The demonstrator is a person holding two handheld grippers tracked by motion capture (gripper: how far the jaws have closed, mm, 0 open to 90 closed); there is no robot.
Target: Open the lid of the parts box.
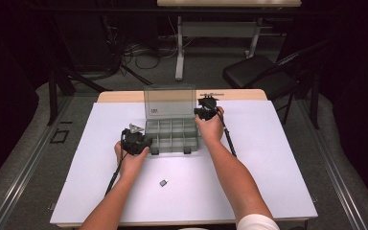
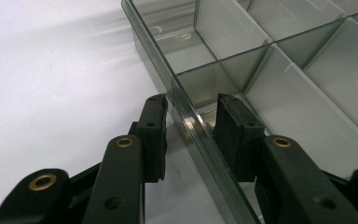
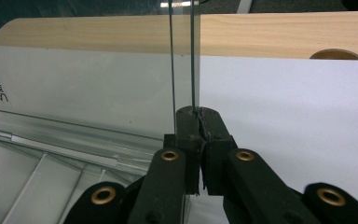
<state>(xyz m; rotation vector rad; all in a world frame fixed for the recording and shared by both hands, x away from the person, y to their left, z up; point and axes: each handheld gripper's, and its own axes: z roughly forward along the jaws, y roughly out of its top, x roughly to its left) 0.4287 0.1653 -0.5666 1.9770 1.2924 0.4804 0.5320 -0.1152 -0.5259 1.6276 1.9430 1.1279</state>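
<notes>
A clear grey compartment box [image 1: 171, 135] sits at the middle of the white mat, its lid [image 1: 169, 102] standing upright at the back. My left gripper [image 1: 148, 142] is at the box's left front corner. In the left gripper view its jaws straddle the box's side wall [image 2: 142, 28]. The outer pad [image 2: 154, 135] lies near the wall and the inner pad stands off it inside a compartment, so the left gripper [image 2: 189, 112] is open. My right gripper [image 1: 199, 113] is at the lid's right edge. The right gripper [image 3: 198, 122] is shut on the thin edge of the lid [image 3: 98, 88].
A small dark piece [image 1: 163, 182] lies on the white mat [image 1: 268, 158] in front of the box. The wooden table edge [image 3: 279, 35] runs behind the lid. A black chair [image 1: 258, 72] and cables stand on the floor beyond the table.
</notes>
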